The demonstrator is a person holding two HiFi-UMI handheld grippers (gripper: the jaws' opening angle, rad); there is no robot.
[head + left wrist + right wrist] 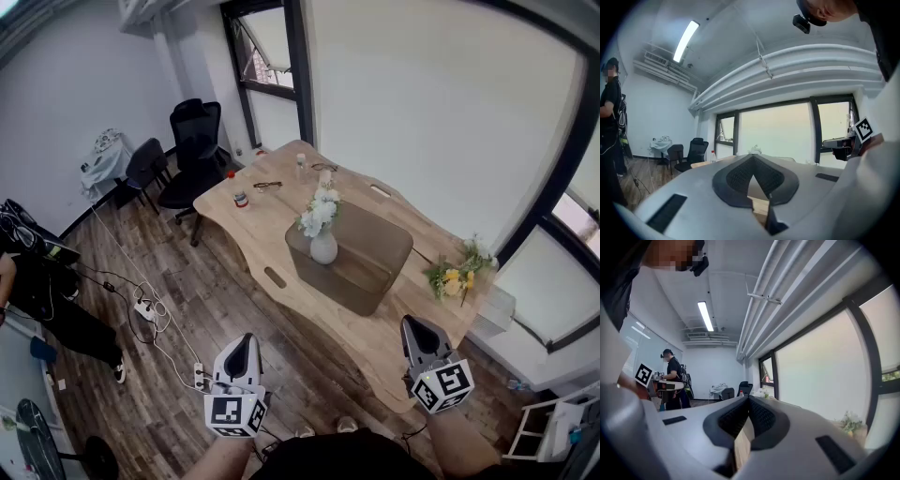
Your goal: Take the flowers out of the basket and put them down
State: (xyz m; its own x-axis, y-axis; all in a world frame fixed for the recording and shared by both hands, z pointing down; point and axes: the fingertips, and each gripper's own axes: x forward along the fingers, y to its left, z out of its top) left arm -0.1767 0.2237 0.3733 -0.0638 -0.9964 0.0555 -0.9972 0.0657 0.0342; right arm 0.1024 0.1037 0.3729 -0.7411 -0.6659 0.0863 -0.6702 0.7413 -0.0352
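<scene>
Pale wooden bench (272, 225) carries white flowers (319, 214) in a round white vase (323, 248); left tool (246, 339) and right tool (410, 323) hover nearby, pressed together, empty.

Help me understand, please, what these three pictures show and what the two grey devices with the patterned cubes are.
There is no robot here: a person holds a hand-held gripper in each hand. The head view comes from a camera on the person's head, looking down: the left gripper and right gripper show at the bottom. The other two pictures come from cameras riding on each gripper, looking along its fingers. Both pairs of fingers are closed and hold nothing. On the wooden table a white vase of flowers stands at a brown basket, yellow flowers lie near the right edge, and glasses and a small jar sit farther back.
</scene>
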